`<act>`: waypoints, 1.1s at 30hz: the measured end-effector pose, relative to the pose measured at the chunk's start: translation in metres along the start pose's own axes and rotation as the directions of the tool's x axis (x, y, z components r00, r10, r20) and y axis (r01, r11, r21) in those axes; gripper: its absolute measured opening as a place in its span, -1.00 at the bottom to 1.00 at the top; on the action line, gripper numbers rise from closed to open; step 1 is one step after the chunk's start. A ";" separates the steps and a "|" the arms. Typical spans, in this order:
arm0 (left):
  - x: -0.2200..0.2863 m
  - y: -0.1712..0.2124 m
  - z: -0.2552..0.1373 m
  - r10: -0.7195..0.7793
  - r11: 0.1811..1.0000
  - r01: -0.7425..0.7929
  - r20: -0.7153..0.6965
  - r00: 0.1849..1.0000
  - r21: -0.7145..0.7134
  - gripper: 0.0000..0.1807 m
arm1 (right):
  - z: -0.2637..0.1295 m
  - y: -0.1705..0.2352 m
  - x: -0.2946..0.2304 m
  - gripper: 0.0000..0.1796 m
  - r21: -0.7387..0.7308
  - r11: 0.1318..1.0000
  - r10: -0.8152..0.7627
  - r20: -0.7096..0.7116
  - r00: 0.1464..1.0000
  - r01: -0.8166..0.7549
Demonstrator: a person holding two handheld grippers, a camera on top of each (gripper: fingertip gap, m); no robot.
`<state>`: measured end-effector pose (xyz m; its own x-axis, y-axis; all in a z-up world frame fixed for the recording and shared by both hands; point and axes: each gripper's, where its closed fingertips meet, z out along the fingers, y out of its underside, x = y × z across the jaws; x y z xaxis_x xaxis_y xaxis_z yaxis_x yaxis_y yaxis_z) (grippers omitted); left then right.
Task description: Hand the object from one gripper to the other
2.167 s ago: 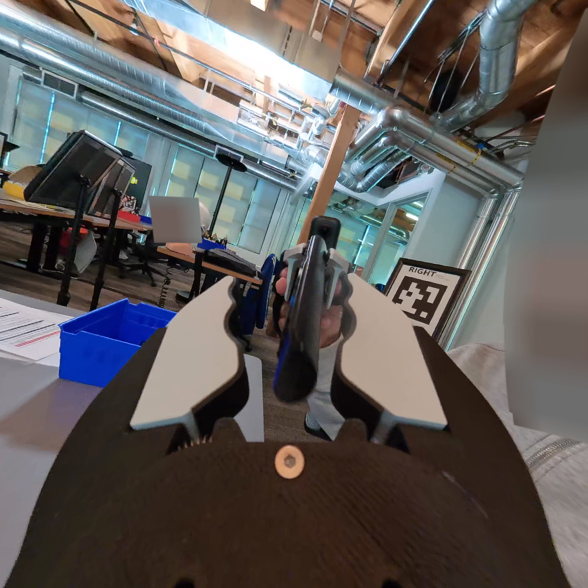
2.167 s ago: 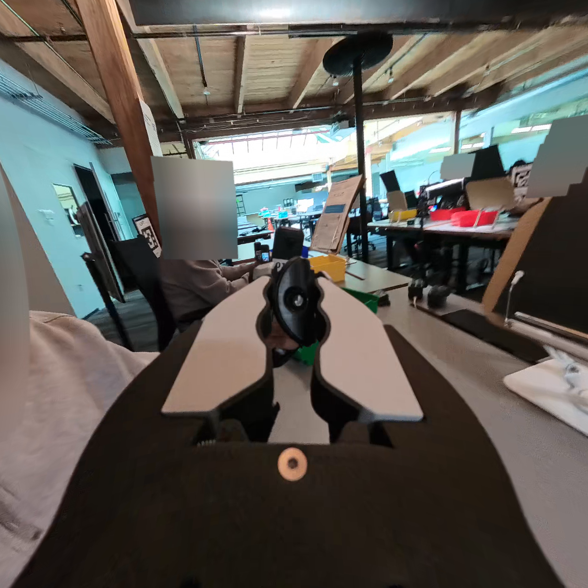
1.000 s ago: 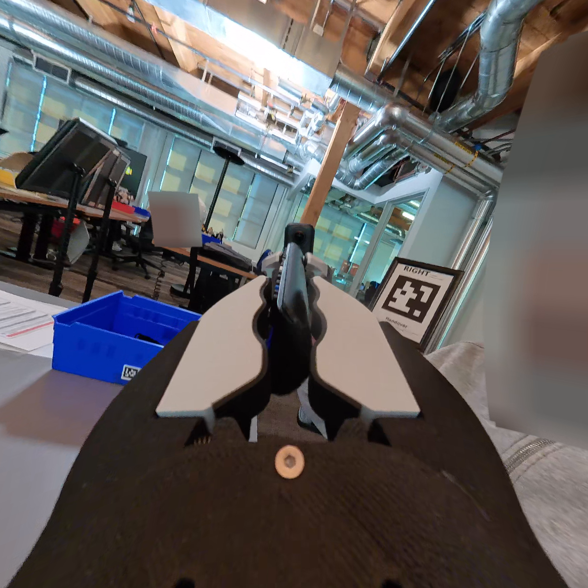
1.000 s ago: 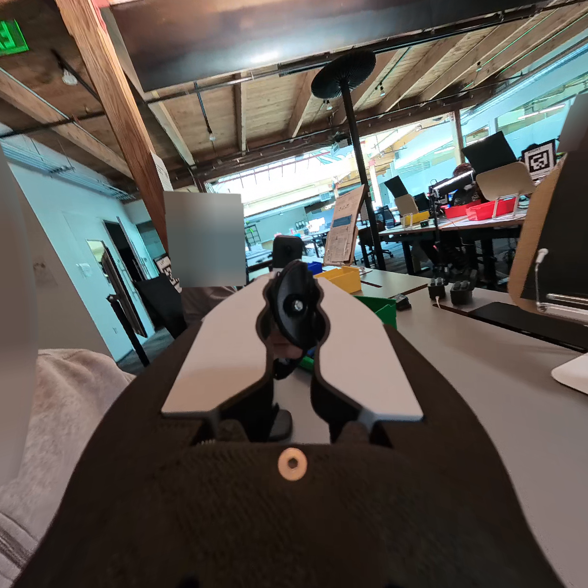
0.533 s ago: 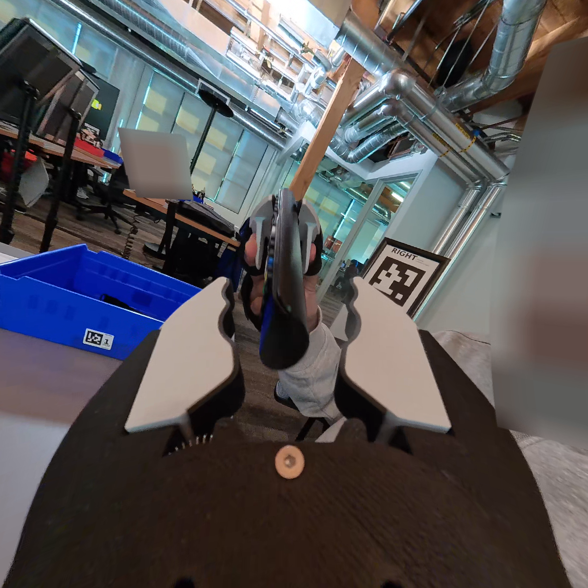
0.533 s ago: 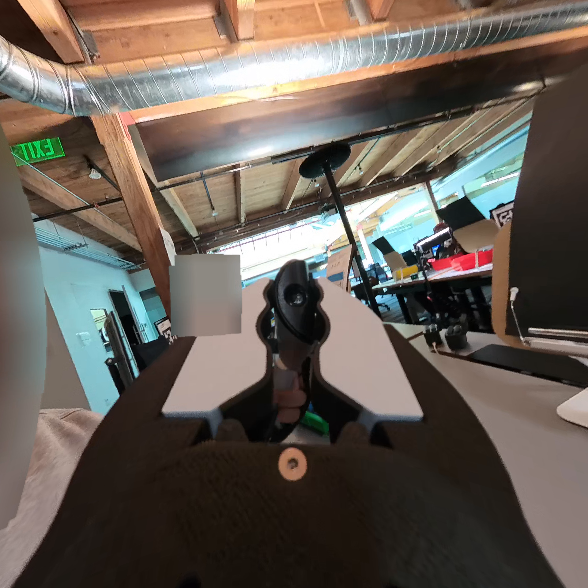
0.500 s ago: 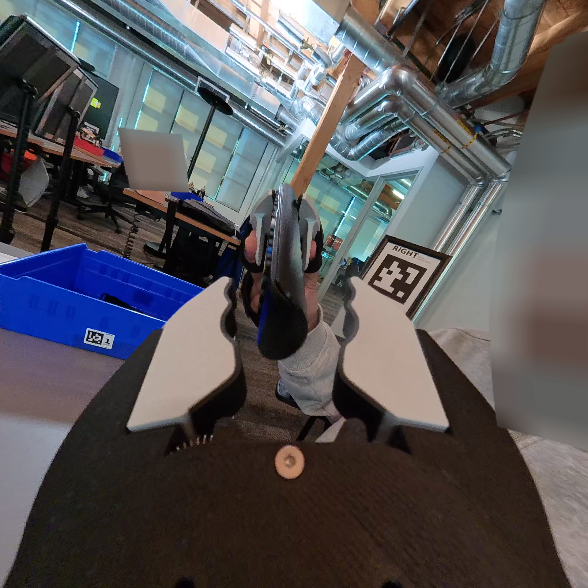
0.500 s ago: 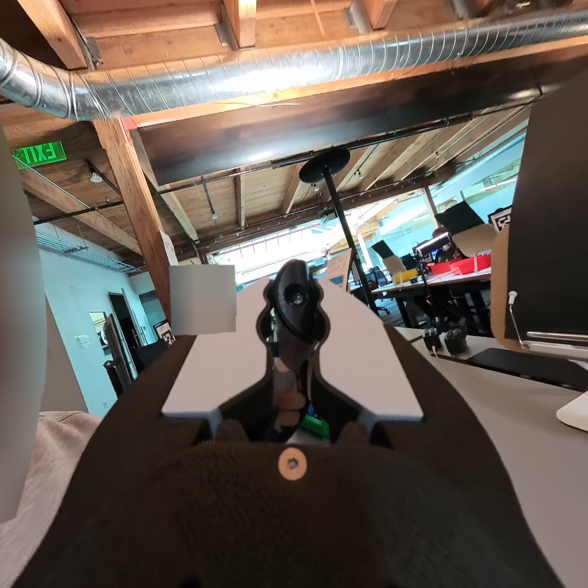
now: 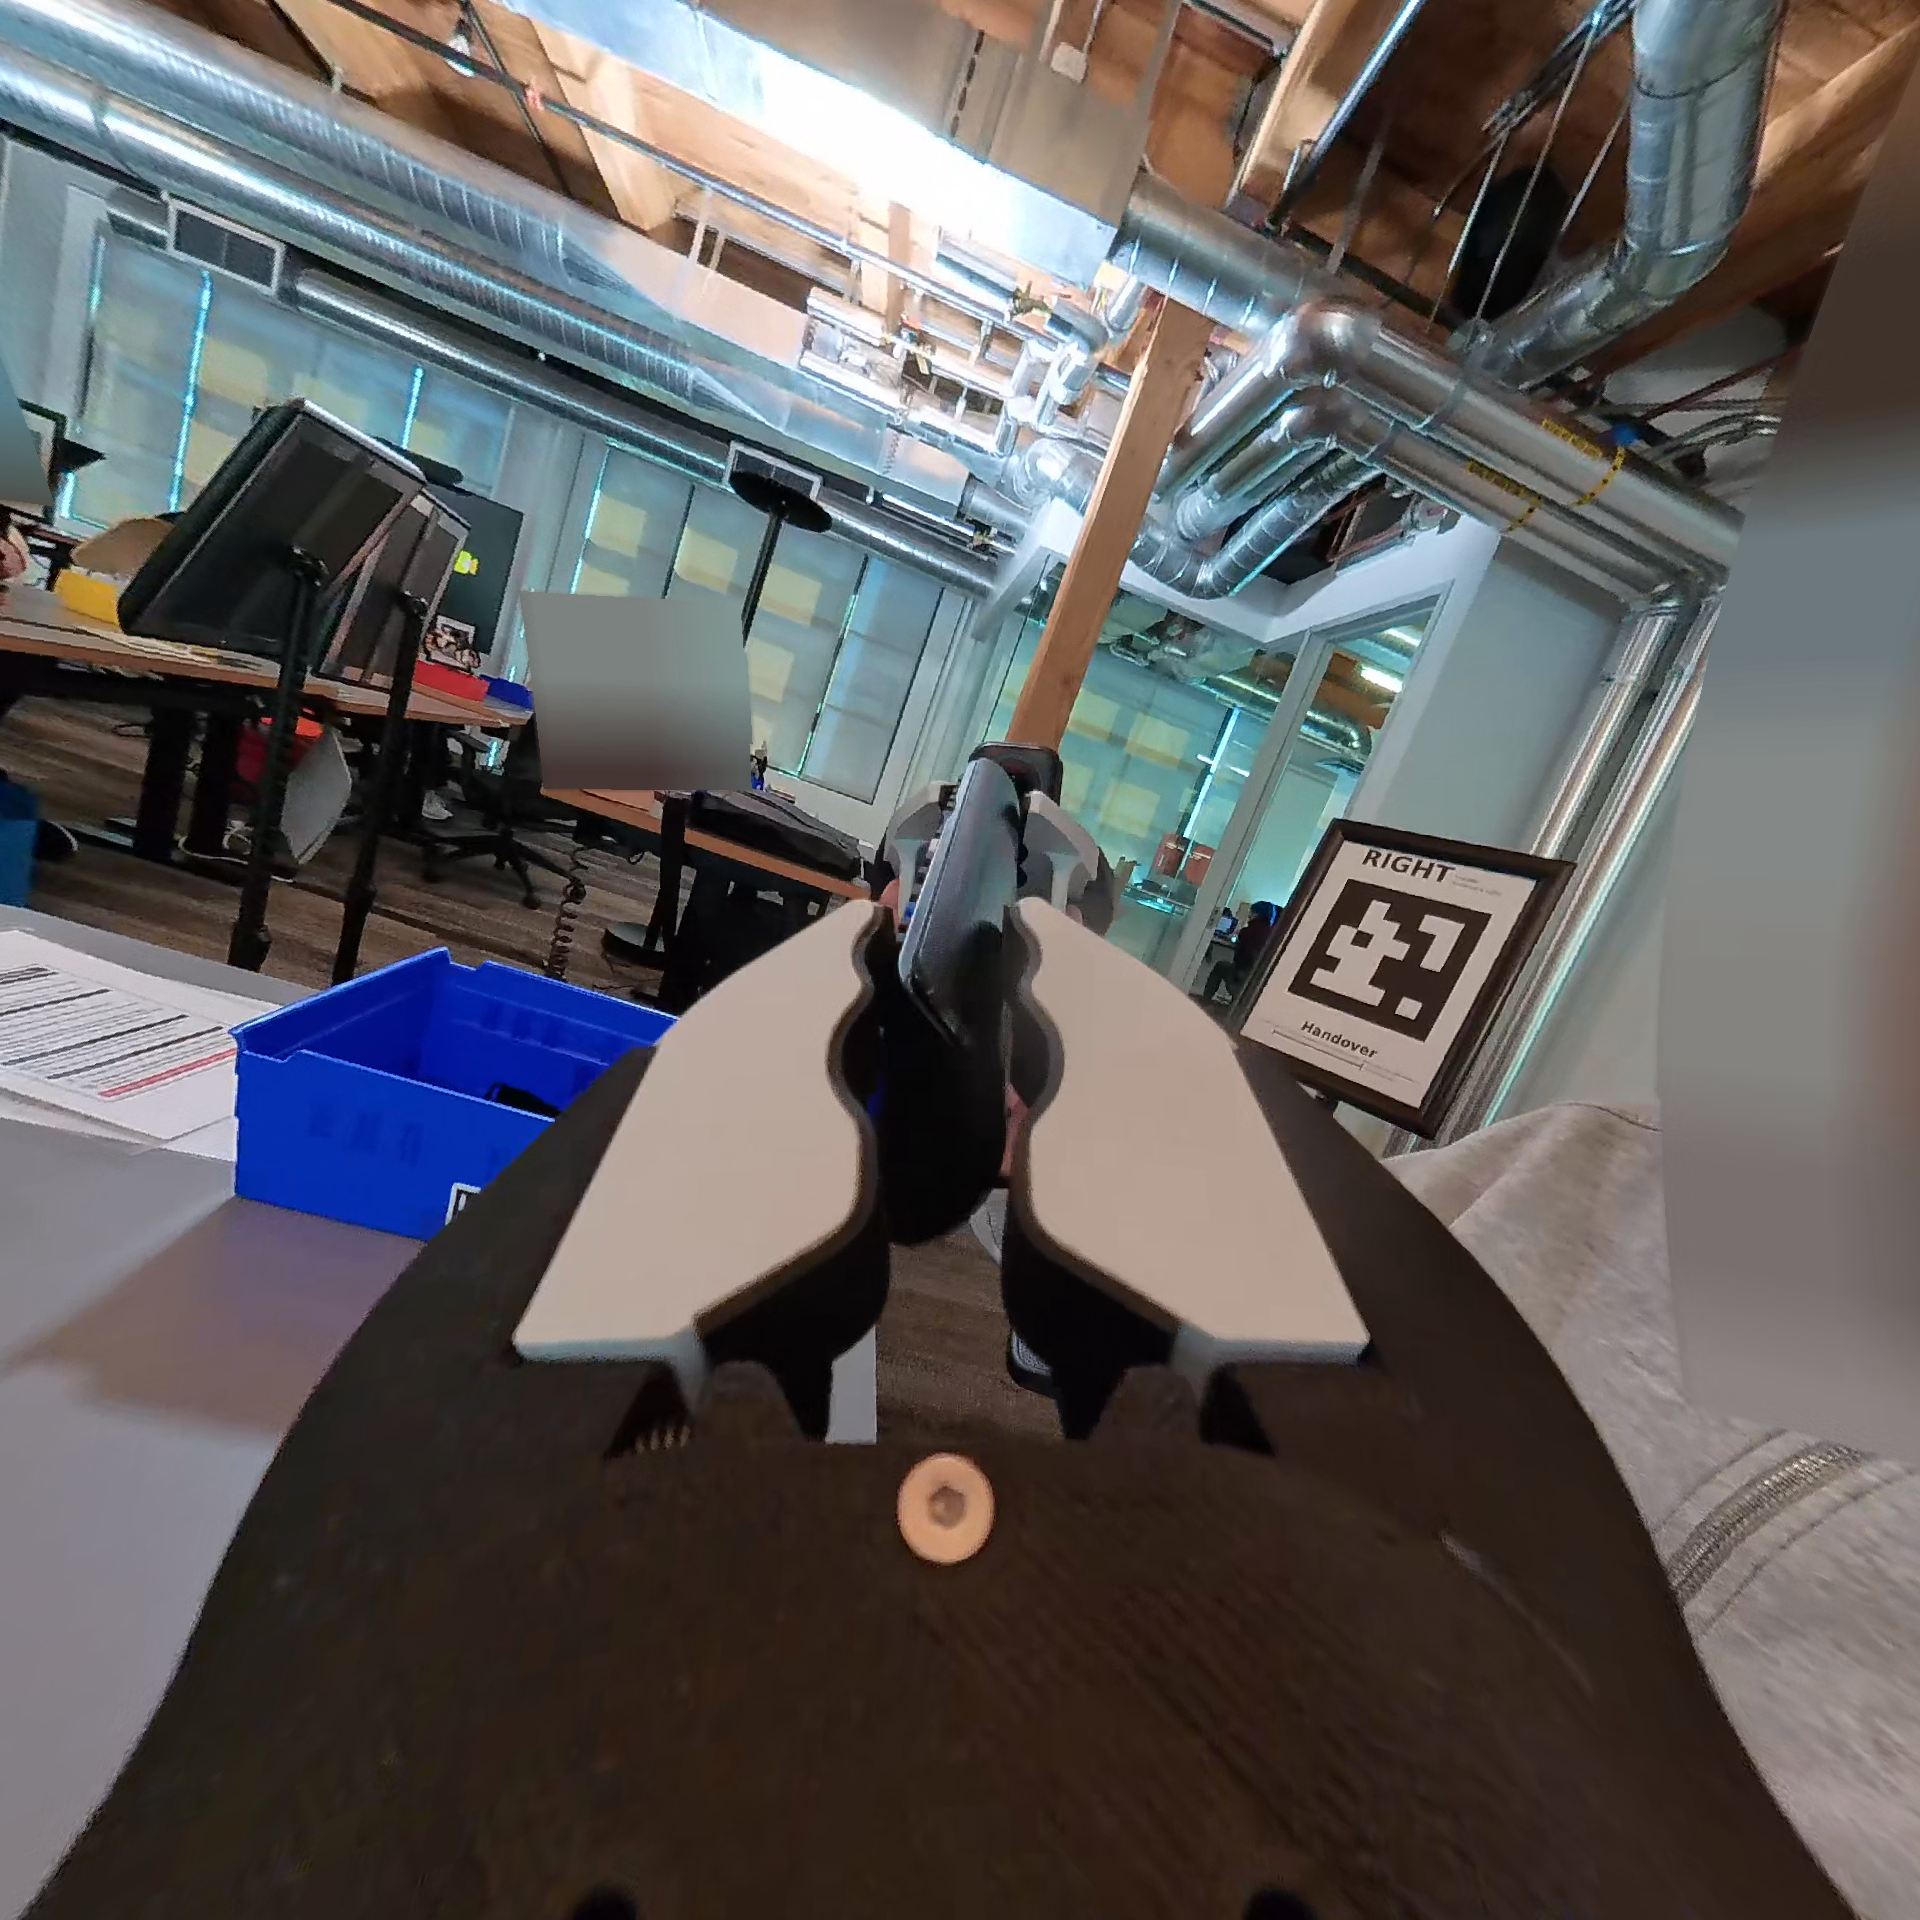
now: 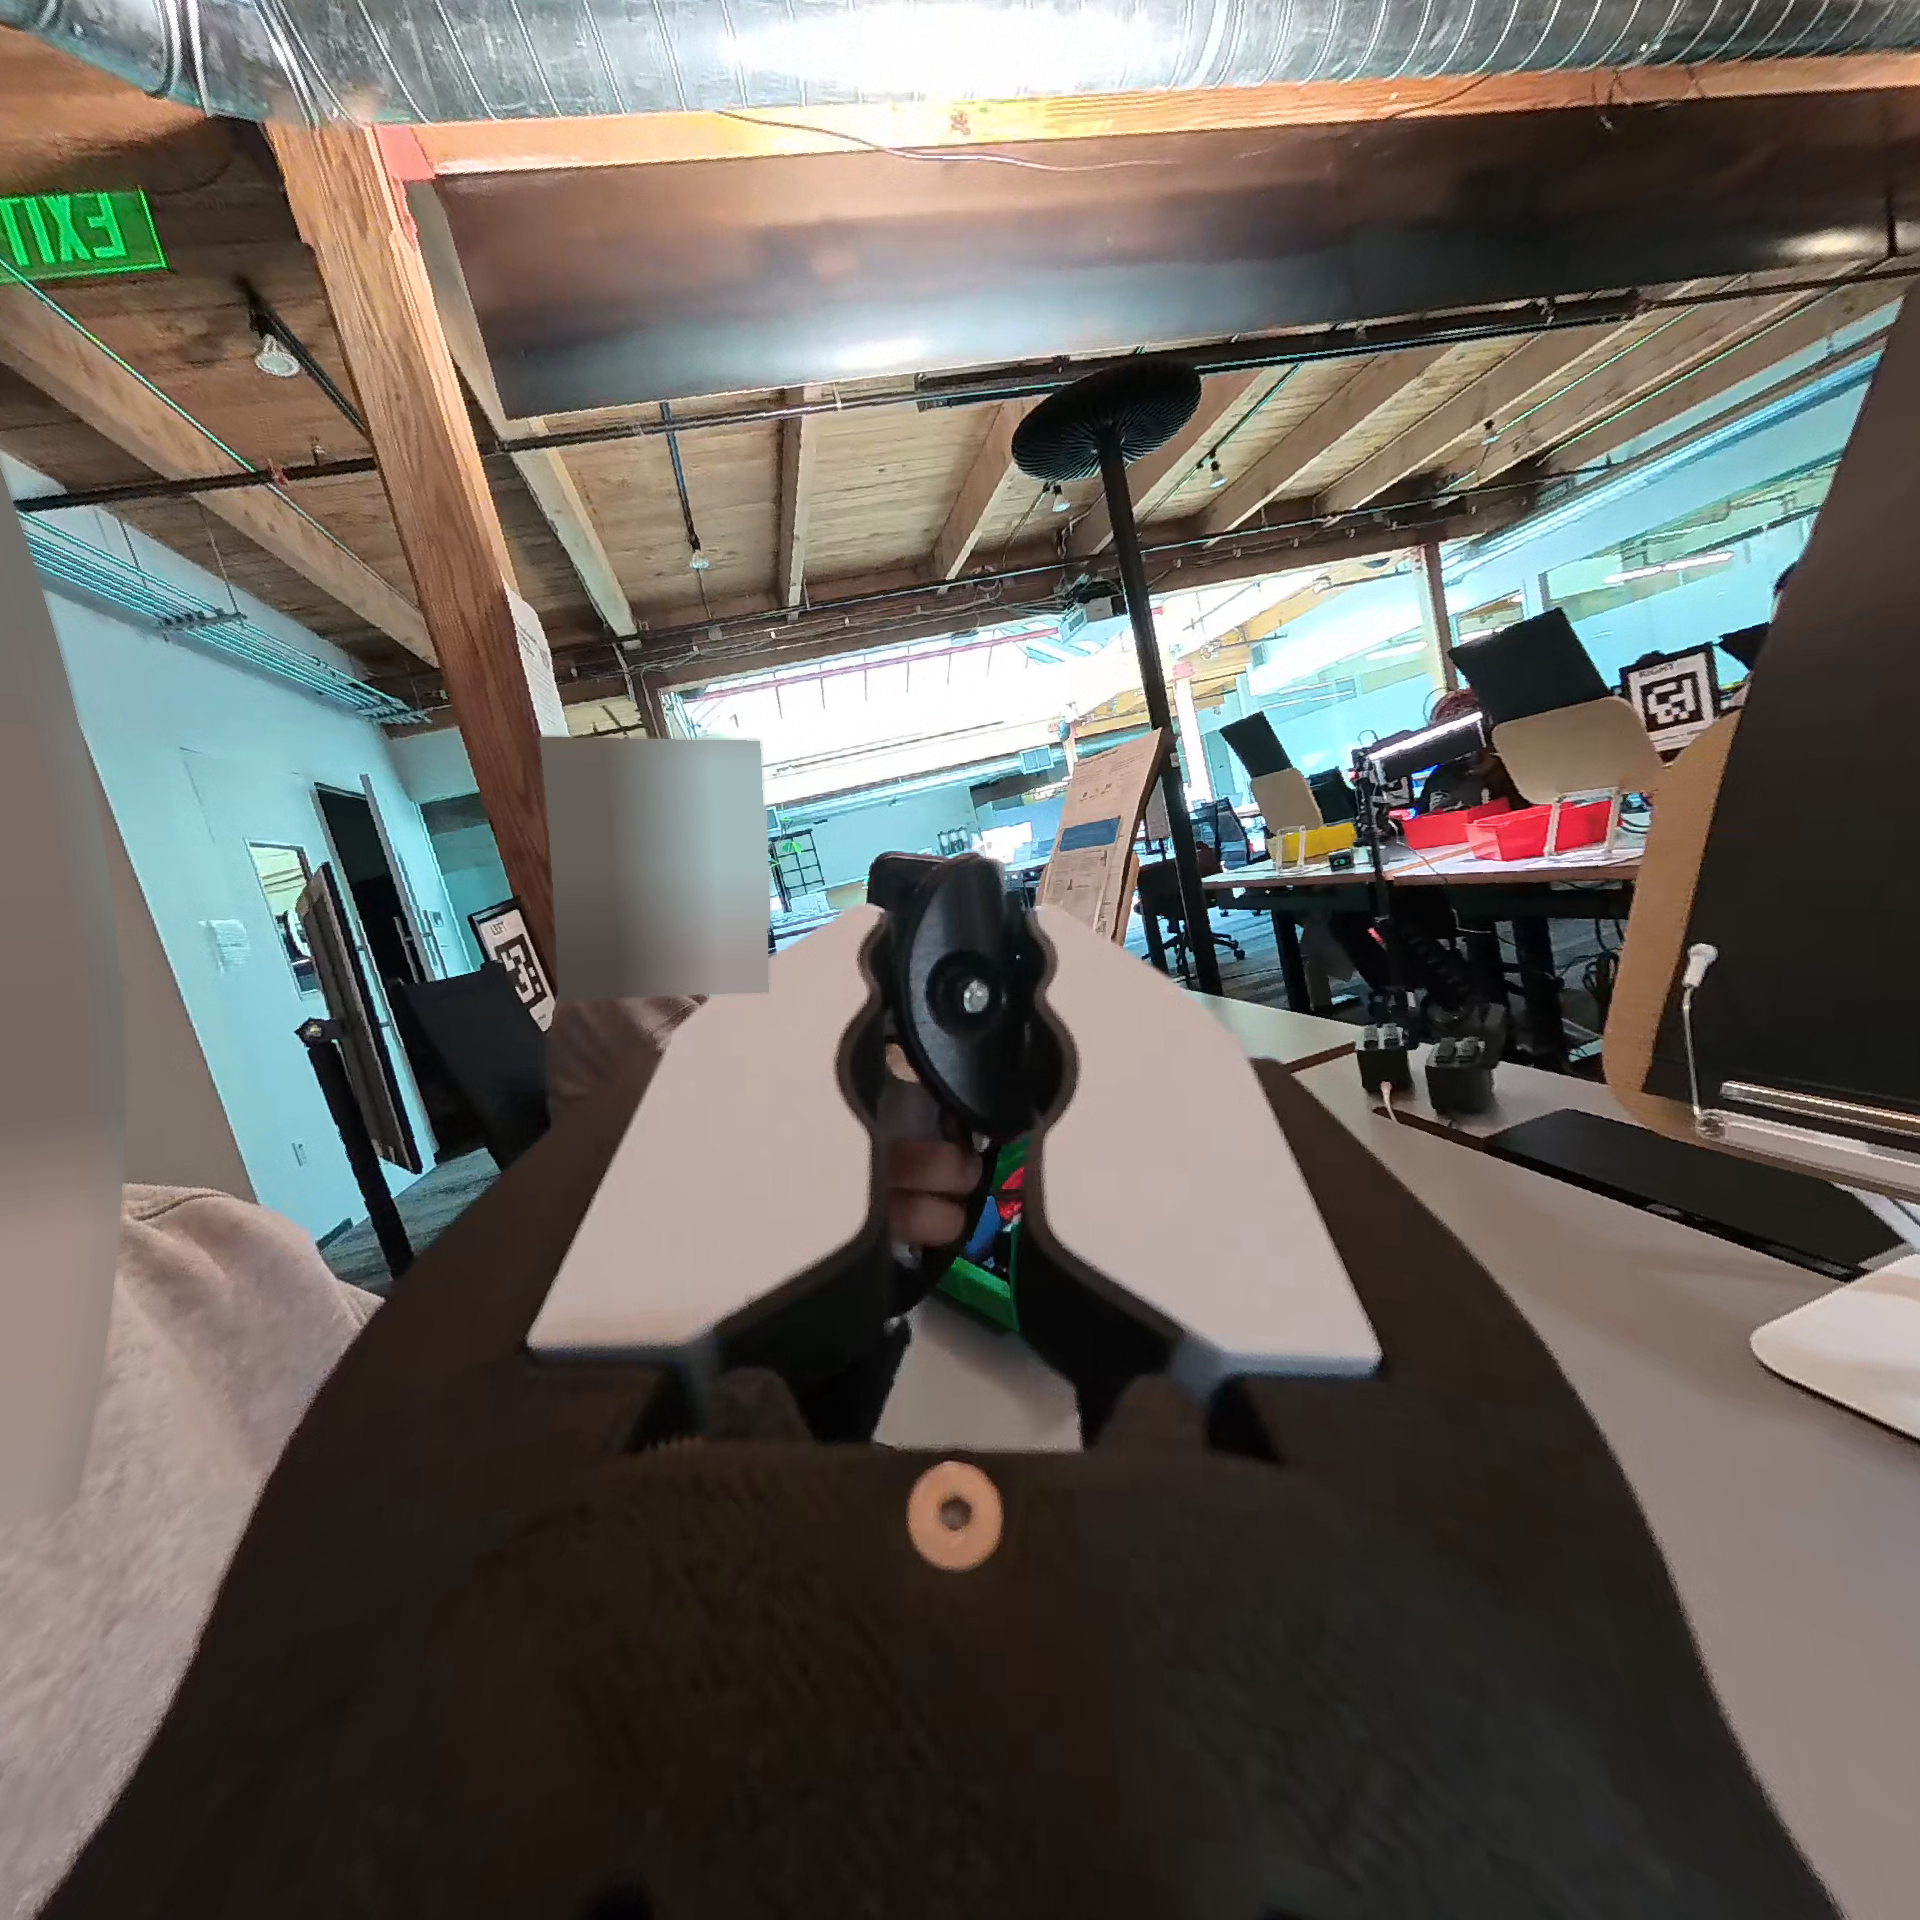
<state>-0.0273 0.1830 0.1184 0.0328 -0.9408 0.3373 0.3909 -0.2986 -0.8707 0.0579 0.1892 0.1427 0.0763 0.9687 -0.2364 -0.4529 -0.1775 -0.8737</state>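
Reclosed since half a second ago, left tool [image 9: 943,971] grips the black object [image 9: 951,935]; right tool [image 10: 954,987] clamps it too.

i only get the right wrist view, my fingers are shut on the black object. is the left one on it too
observer: yes, in the left wrist view the left gripper has its fingers shut against both flat sides of the black object.
operator: whats beside it on that side
observer: a blue bin stands on the grey table, to the left of the gripper.
operator: bin empty
observer: no, something dark lies in it, but it is too hidden to name.
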 end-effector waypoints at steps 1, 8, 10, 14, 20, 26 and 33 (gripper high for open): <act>0.000 0.000 0.000 -0.002 1.000 0.002 -0.002 1.000 -0.006 -0.80 | 0.000 0.000 0.000 -0.75 0.000 1.000 0.000 -0.002 1.000 0.000; 0.001 -0.002 0.000 0.014 1.000 -0.014 0.015 1.000 0.001 -0.79 | 0.001 0.001 0.002 -0.74 0.008 1.000 0.016 -0.002 1.000 -0.016; 0.002 -0.004 -0.001 0.037 0.999 -0.037 0.029 0.999 0.008 -0.80 | 0.002 0.003 0.005 -0.73 -0.011 1.000 0.015 -0.014 1.000 -0.015; -0.004 -0.010 -0.005 0.094 0.996 -0.094 0.120 0.988 -0.001 -0.80 | -0.002 0.001 0.019 -0.43 -0.066 0.996 -0.074 -0.094 0.993 0.068; -0.031 -0.013 -0.021 0.053 0.998 -0.057 0.260 0.964 0.006 -0.80 | -0.002 0.012 0.025 -0.38 -0.383 0.671 -0.731 -0.197 0.653 0.635; -0.042 0.011 -0.010 -0.024 0.999 0.035 0.273 0.962 -0.038 -0.79 | 0.013 0.064 0.026 -0.39 -0.641 0.010 -0.993 0.086 0.085 0.767; -0.032 0.035 0.009 0.073 0.986 -0.026 0.284 0.956 -0.166 -0.79 | 0.003 0.091 0.059 -0.26 -0.714 -0.401 -0.915 0.349 -0.204 0.574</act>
<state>-0.0065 0.2047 0.0804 0.3211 -0.8758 0.3605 0.2318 -0.2964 -0.9265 0.0183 0.2302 0.0505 0.0885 0.0254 0.9958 0.8598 0.5027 -0.0893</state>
